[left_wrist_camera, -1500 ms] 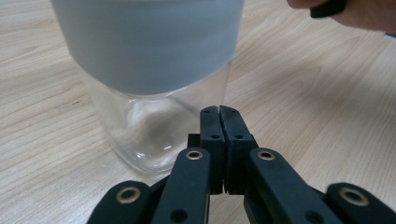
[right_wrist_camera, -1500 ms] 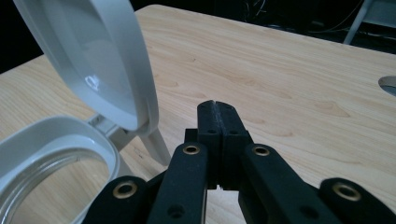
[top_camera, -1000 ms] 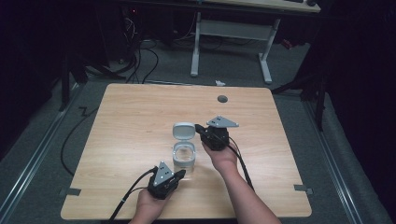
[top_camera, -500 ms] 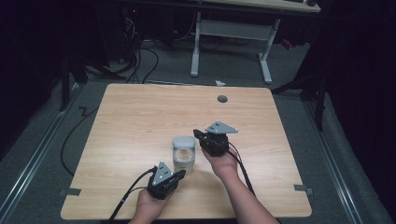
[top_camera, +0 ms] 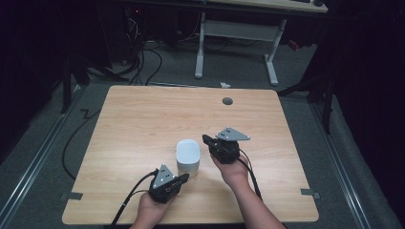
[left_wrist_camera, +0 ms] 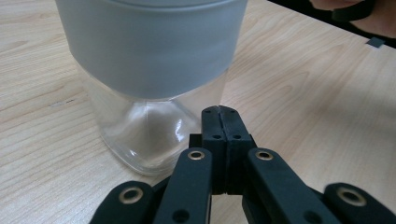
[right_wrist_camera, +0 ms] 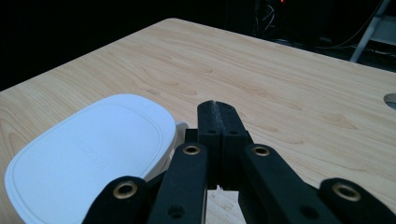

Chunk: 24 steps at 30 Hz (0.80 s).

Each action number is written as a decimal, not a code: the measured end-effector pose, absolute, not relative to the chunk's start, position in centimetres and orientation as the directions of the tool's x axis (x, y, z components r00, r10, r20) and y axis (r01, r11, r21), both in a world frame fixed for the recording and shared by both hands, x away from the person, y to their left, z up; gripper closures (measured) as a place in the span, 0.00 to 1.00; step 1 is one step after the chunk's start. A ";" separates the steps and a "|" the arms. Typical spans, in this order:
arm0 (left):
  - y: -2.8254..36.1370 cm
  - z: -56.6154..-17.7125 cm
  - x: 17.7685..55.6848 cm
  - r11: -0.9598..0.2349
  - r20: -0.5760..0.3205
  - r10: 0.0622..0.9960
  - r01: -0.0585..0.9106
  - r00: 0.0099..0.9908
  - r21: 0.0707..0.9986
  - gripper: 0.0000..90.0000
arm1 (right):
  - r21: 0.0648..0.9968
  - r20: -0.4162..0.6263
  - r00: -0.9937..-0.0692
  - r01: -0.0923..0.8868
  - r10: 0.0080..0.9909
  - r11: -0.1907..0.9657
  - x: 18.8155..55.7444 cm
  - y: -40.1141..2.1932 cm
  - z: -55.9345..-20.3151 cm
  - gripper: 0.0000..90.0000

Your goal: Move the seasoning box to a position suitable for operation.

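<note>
So the lid (top_camera: 188,151) is now sitting on top of the glass jar (left_wrist_camera: 154,135), which stands near the front middle of the surface (top_camera: 143,119). 1 second ago the jar was open, with the lid lying flat just behind it and my right gripper next to that; half a second ago the lid was already over the mouth. So capping looks basically done (can't tell if it's pressed fully home, though).

My right gripper (top_camera: 206,140) has pulled back to just beside the lid on the right, jaws pressed together on nothing. My left gripper (top_camera: 184,177) sits in the same spot as before, low at the jar's front, also pressed together and empty, its tip right by the glass.
</note>
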<state>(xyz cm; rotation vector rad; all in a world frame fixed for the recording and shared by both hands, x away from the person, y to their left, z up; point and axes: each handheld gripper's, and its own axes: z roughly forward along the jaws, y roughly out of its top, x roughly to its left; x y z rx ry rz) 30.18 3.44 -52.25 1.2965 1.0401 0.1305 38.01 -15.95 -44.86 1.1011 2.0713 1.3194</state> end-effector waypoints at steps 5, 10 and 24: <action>4.7 -51.4 29.8 0.318 -0.538 0.608 0.441 0.584 0.839 1.00 | 0.897 0.048 -0.582 0.382 0.811 0.221 38.0 -16.1 -45.0 1.00; 6.5 -50.7 30.2 0.318 -0.563 0.593 0.475 0.576 0.821 1.00 | 0.897 0.058 -0.579 0.387 0.813 0.212 37.9 -16.4 -45.2 1.00; 11.8 -49.8 32.5 0.386 -0.563 0.650 0.416 0.511 0.823 0.98 | 0.889 0.074 -0.541 0.417 0.838 0.191 37.2 -18.9 -45.8 0.99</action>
